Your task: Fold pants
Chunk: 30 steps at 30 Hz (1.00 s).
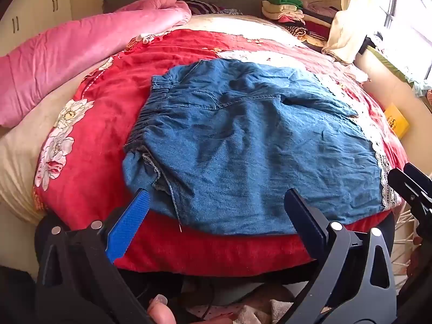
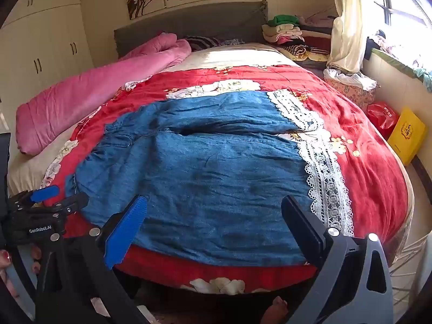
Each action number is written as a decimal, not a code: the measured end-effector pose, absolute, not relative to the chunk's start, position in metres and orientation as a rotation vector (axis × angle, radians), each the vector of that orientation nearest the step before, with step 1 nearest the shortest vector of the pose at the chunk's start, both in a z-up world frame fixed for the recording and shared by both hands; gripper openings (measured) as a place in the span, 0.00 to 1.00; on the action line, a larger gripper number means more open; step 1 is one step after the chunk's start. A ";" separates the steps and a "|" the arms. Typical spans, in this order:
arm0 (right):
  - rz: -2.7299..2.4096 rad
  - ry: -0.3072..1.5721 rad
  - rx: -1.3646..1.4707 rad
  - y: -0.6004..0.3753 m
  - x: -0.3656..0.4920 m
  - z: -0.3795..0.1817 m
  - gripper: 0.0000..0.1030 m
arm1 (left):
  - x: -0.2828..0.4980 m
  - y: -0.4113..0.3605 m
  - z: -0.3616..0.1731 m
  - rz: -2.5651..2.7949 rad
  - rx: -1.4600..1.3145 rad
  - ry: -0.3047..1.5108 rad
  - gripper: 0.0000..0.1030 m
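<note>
Left gripper (image 1: pixel 216 210) spread wide at the near bed edge, gripping nothing. Blue denim pants (image 2: pixel 205 167) flat on the red floral quilt (image 2: pixel 364 162), waistband left, lace cuffs right. Right gripper (image 2: pixel 213 216) likewise wide, empty.

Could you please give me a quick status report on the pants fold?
Left gripper open, right gripper open, both empty. Denim pants spread flat on red quilt, unfolded. Nothing on them.

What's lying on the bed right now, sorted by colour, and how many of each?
Blue: 1, the denim pants with lace hems
Red: 1, the floral blanket under them
Pink: 1, the rolled quilt on the left side
Total: 3
</note>
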State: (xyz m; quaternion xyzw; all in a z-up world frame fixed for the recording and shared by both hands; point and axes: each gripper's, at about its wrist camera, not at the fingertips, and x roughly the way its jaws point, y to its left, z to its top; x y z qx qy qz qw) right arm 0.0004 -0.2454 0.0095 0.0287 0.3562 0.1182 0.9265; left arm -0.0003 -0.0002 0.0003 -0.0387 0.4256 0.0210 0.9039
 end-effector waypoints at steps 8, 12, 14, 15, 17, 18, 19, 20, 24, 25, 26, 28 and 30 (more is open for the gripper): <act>0.246 0.729 0.049 -0.246 -0.002 0.008 0.96 | 0.000 0.003 0.003 0.043 -0.088 0.876 0.91; 0.247 0.729 0.032 -0.241 -0.005 0.009 0.96 | 0.001 0.005 0.008 0.046 -0.094 0.870 0.91; 0.242 0.730 0.027 -0.240 -0.004 0.011 0.96 | -0.002 0.006 0.006 0.049 -0.103 0.859 0.91; 0.244 0.729 0.028 -0.240 -0.004 0.011 0.96 | -0.002 0.006 0.007 0.051 -0.102 0.857 0.91; 0.244 0.730 0.029 -0.241 -0.004 0.011 0.96 | -0.003 0.005 0.007 0.051 -0.101 0.855 0.91; 0.244 0.732 0.030 -0.241 -0.004 0.011 0.96 | -0.003 0.005 0.007 0.052 -0.100 0.855 0.91; 0.242 0.731 0.031 -0.241 -0.005 0.012 0.96 | -0.003 0.006 0.008 0.052 -0.100 0.854 0.91; 0.242 0.730 0.031 -0.241 -0.006 0.012 0.96 | -0.002 0.006 0.008 0.050 -0.102 0.856 0.91; 0.242 0.734 0.030 -0.241 -0.006 0.012 0.96 | -0.002 0.007 0.009 0.048 -0.100 0.851 0.91; 0.243 0.733 0.030 -0.241 -0.006 0.012 0.96 | -0.002 0.007 0.009 0.047 -0.101 0.850 0.91; 0.245 0.734 0.031 -0.241 -0.006 0.012 0.96 | -0.002 0.007 0.009 0.045 -0.106 0.849 0.91; 0.242 0.737 0.033 -0.241 -0.006 0.011 0.96 | -0.002 0.008 0.010 0.045 -0.112 0.845 0.91; 0.243 0.739 0.031 -0.240 -0.006 0.011 0.96 | -0.003 0.008 0.011 0.045 -0.112 0.844 0.91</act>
